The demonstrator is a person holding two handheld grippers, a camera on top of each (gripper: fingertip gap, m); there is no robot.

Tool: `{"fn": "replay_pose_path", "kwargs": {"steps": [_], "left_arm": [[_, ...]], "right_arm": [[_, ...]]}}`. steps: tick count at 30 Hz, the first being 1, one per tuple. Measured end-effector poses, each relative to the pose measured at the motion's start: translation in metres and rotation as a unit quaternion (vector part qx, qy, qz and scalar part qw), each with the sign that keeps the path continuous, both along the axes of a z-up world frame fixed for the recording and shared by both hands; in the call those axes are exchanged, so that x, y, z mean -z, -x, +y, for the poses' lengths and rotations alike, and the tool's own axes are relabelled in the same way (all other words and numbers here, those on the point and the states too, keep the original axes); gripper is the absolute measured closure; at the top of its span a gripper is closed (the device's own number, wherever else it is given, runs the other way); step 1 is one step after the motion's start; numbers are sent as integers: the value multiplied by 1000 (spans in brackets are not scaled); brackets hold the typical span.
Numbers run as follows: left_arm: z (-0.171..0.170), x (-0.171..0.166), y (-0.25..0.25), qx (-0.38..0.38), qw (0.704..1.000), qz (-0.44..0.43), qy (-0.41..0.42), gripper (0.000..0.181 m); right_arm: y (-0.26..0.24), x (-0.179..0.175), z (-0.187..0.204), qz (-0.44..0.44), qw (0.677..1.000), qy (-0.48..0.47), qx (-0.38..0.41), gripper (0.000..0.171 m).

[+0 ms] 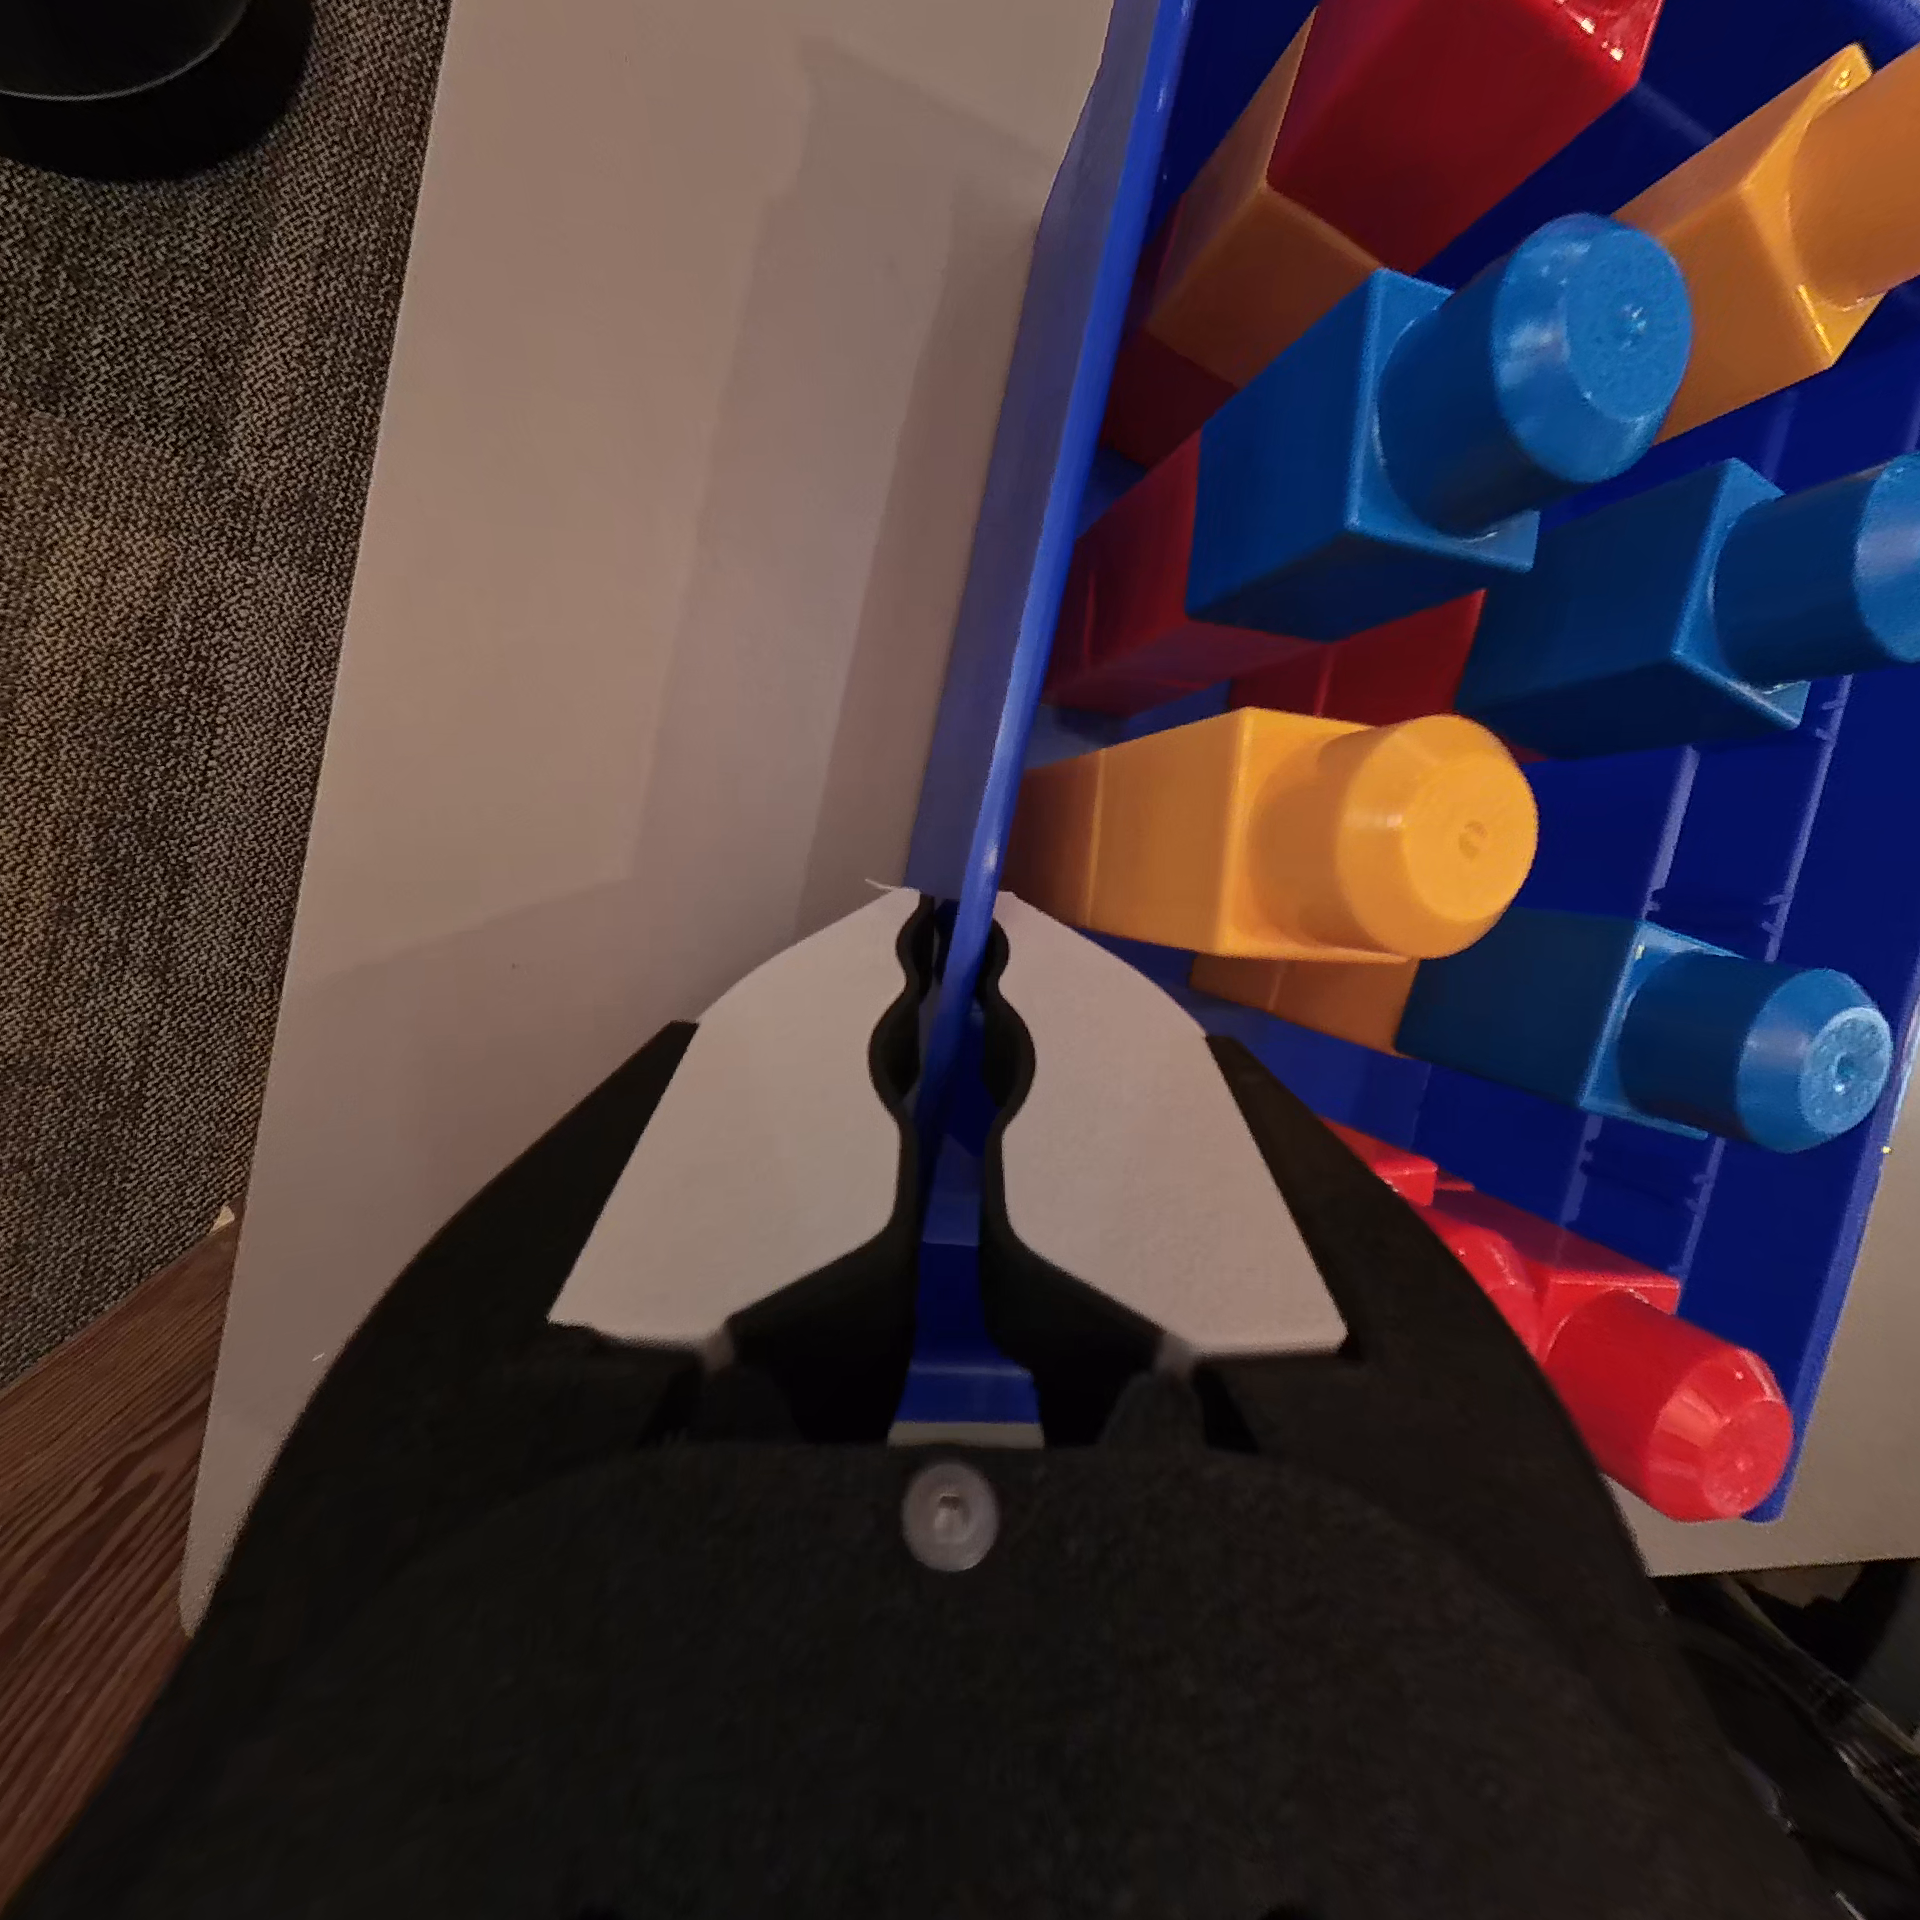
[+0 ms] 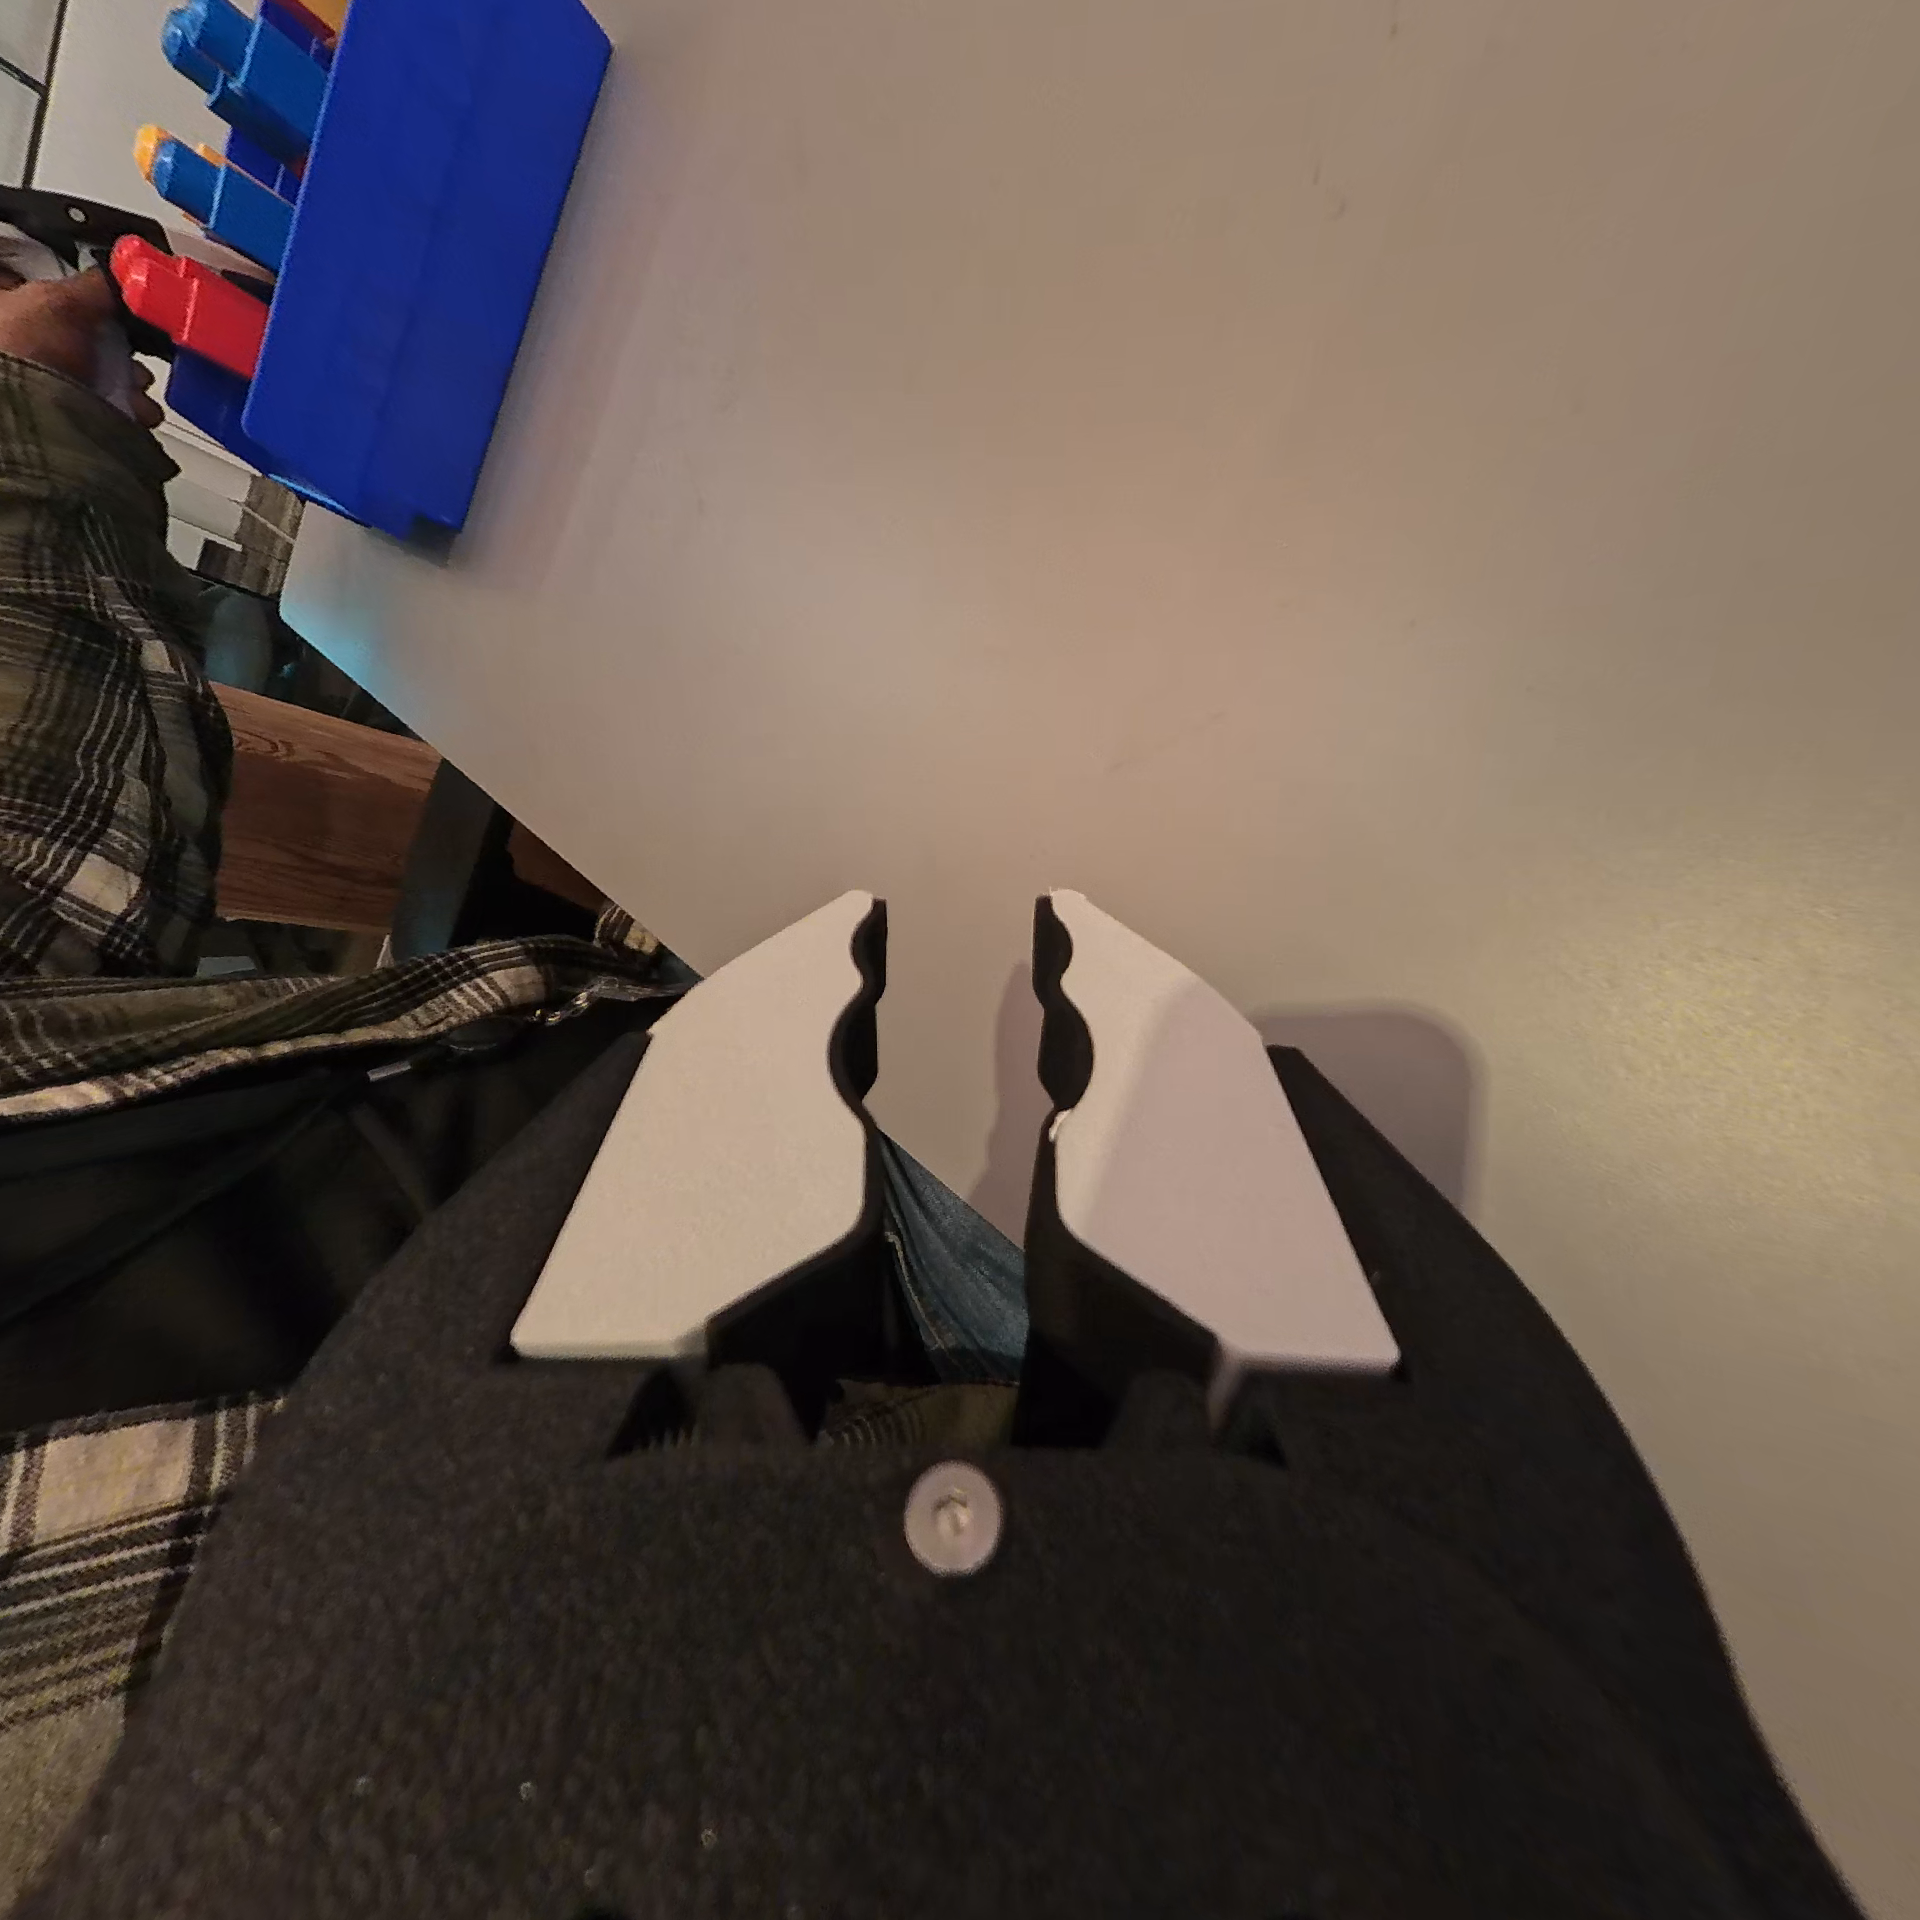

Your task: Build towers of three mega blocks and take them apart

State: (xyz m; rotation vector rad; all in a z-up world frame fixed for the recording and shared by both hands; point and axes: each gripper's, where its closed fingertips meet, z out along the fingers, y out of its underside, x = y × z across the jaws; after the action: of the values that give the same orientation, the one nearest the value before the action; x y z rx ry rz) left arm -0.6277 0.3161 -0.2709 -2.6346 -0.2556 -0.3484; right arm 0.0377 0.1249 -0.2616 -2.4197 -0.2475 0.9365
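Grey-padded and closed, your left gripper pinches the rim of the blue bin in its jaws. Just past them, inside the bin, yellow, blue and red blocks stand packed together. Your right gripper hangs over the bare white table, jaws parted and holding nothing, well apart from the bin.

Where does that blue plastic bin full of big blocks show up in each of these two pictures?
Left wrist view: the blue plastic bin fills the right side, its near wall pinched edge-on in the left claw.
Right wrist view: the same bin sits small in the top left corner, far from the open, empty right claw.
Shared landmark: the red plastic block with a round peg, at the bin's end, on the white table.
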Motion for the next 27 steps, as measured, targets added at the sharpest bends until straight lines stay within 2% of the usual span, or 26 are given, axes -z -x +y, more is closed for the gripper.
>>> {"fn": "replay_pose_path", "kwargs": {"steps": [10, 19, 27], "left_arm": [[5, -22, 6, -20, 997, -44, -67, 166], [2, -71, 15, -21, 982, -76, -170, 162], [-6, -118, 9, 7, 964, -69, -258, 161]], "right_arm": [[1, 0, 0, -1, 1000, -2, 0, 144], [3, 0, 0, -1, 1000, -2, -1, 144], [7, -1, 2, -4, 1000, -1, -5, 144]]}}
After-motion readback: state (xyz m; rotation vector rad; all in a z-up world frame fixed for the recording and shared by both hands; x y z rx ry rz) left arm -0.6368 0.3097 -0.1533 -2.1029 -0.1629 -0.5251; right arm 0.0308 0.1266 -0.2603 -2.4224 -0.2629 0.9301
